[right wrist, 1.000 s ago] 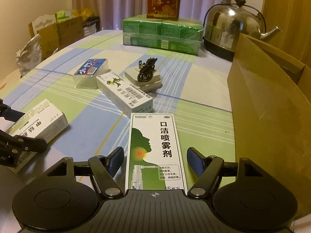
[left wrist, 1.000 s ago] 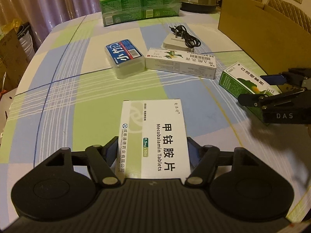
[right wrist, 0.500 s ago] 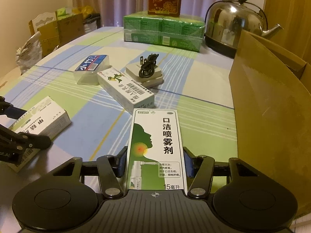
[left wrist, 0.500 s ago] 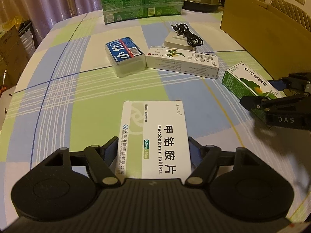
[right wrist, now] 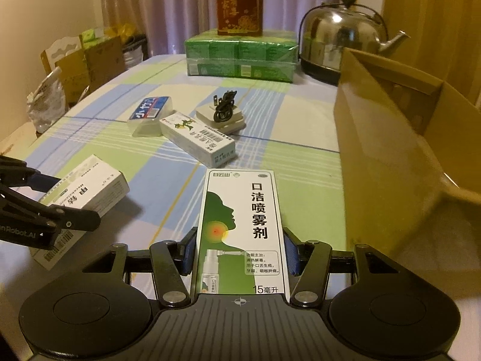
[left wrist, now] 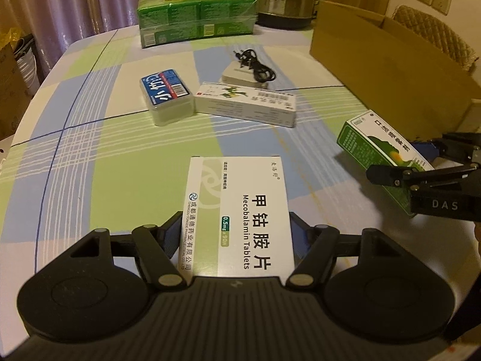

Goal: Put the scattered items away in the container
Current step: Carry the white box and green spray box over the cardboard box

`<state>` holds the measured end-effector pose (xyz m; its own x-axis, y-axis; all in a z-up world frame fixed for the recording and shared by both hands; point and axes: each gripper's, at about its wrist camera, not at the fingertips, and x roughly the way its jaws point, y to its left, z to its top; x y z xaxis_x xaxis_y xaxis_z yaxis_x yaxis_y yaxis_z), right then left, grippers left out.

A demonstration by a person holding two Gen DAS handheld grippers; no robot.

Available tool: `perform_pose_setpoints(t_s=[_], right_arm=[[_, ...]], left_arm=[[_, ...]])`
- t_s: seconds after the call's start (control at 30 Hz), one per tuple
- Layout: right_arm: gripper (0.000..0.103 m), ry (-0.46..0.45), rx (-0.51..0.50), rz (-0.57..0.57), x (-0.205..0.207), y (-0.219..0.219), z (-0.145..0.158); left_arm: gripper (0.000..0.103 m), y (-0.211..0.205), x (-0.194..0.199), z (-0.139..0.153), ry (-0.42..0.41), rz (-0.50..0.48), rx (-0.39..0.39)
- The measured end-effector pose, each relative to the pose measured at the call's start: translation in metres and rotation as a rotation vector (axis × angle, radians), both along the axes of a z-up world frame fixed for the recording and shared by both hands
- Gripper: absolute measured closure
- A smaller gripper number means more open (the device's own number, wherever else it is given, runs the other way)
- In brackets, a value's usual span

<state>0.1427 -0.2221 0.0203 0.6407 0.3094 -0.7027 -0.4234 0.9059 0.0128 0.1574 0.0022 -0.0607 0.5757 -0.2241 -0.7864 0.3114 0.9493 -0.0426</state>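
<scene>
We've got both grippers low over the table (left wrist: 75,138), pointing forward. Our left gripper (left wrist: 236,236) has its jaws clamped on the tablet box (left wrist: 237,210). Our right gripper (right wrist: 240,254) has its jaws pinched on the spray box (right wrist: 240,225), held off the cloth. The carton (right wrist: 390,156) sits just to our right.

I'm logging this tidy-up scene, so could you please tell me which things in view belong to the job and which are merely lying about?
Part of the job:
Mecobalamin box in left gripper
green spray box in right gripper
long white box
blue-lidded case
charger with cable
cardboard box

Lying about:
kettle
green packs
red box
</scene>
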Motion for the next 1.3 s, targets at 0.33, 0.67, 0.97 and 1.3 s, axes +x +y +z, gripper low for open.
perform_pose_setpoints(t_s=[0.33, 0.67, 0.97, 1.3], right_arm=[[0.050, -0.043, 0.054, -0.085, -0.038, -0.033, 0.061], [0.050, -0.151, 0.117, -0.173, -0.033, -0.083, 0.132], [0.050, -0.151, 0.095, -0.263, -0.002, -0.143, 0.141], [0.050, -0.114, 0.097, -0.311, 0.031, -0.192, 0.136]], left_arm=[[0.036, -0.024, -0.027, 0.033, -0.020, 0.012, -0.036], [0.036, -0.079, -0.037, 0.087, -0.069, -0.065, -0.099], [0.036, -0.142, -0.009, 0.128, -0.119, -0.147, -0.134], [0.036, -0.207, 0.024, 0.136, -0.117, -0.206, -0.160]])
